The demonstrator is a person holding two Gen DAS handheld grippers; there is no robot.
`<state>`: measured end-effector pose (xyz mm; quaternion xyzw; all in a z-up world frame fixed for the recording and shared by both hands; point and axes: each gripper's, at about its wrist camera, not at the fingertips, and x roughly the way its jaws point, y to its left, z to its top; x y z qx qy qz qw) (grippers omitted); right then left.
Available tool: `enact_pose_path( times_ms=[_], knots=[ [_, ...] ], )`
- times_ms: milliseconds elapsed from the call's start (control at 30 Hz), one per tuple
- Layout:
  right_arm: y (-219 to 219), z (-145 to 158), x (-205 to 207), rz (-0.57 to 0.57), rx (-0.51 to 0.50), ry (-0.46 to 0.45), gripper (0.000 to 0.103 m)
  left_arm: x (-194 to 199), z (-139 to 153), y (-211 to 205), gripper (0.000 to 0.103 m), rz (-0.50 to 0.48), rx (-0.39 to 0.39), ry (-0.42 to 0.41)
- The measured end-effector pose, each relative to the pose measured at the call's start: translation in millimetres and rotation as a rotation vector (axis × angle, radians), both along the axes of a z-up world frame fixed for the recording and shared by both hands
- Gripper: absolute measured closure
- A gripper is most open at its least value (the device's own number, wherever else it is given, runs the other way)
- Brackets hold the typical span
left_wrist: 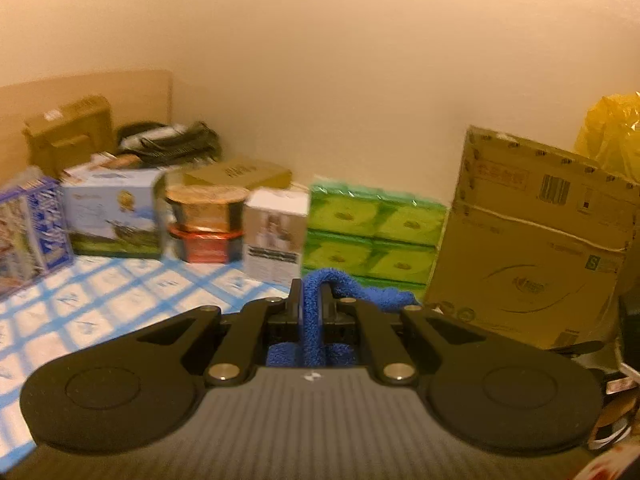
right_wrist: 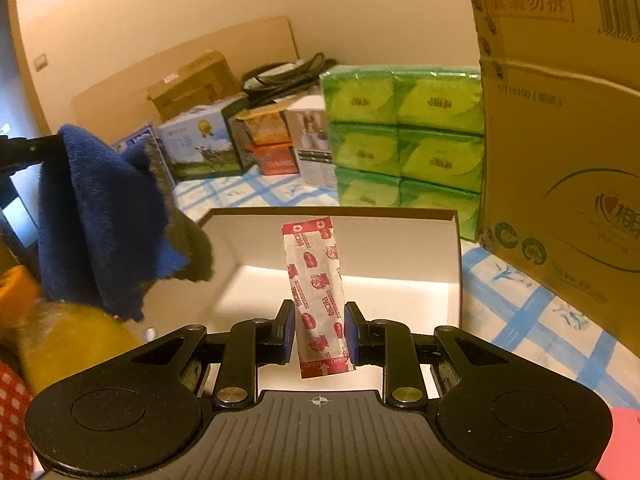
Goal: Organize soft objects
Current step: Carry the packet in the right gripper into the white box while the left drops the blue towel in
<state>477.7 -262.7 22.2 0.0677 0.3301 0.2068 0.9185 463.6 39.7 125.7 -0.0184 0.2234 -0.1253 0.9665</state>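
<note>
My left gripper [left_wrist: 311,286] is shut on a blue fluffy cloth [left_wrist: 312,320], which runs up between the fingers and droops off to the right. In the right wrist view the same blue cloth [right_wrist: 100,216] hangs at the left from the left gripper's black fingers [right_wrist: 28,148]. My right gripper [right_wrist: 320,312] is shut on a red-and-white adhesive bandage packet [right_wrist: 316,280], held upright by its lower part. The packet stands over an open white box [right_wrist: 456,248] with a brown rim, which lies on the blue-checked tablecloth [right_wrist: 520,320].
Green tissue packs [right_wrist: 404,132] are stacked behind the box. A big cardboard carton [right_wrist: 560,140] stands to the right. Several product boxes and food tubs [left_wrist: 208,220] line the back by the wall. A yellow bag [left_wrist: 612,136] shows at far right; a yellow soft thing [right_wrist: 68,340] lies lower left.
</note>
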Motion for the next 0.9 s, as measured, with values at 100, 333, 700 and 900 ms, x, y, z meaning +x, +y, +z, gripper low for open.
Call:
enact_pose_path(
  times_ms=[100,333,700,900],
  knots=[
    [-0.9,-9.9,14.8,-0.010,-0.009,0.017,0.077,23.6,-20.4,-10.6,0.098,-0.042,-0.023,0.054],
    [-8.2,-32.7,36.2,-0.028,-0.013,0.069,0.077,84.9,-82.0,-15.6,0.077,-0.096,-0.098,0.271],
    [-2.3,-43.6,43.6,-0.061,-0.025,0.080,0.057,84.0,-111.3,-0.5,0.071,-0.054,-0.028,0.310],
    [-9.9,-33.7,35.9,-0.109,0.020,0.049,0.034,66.4,-110.4,13.8,0.068,-0.017,-0.023,0.308]
  ],
)
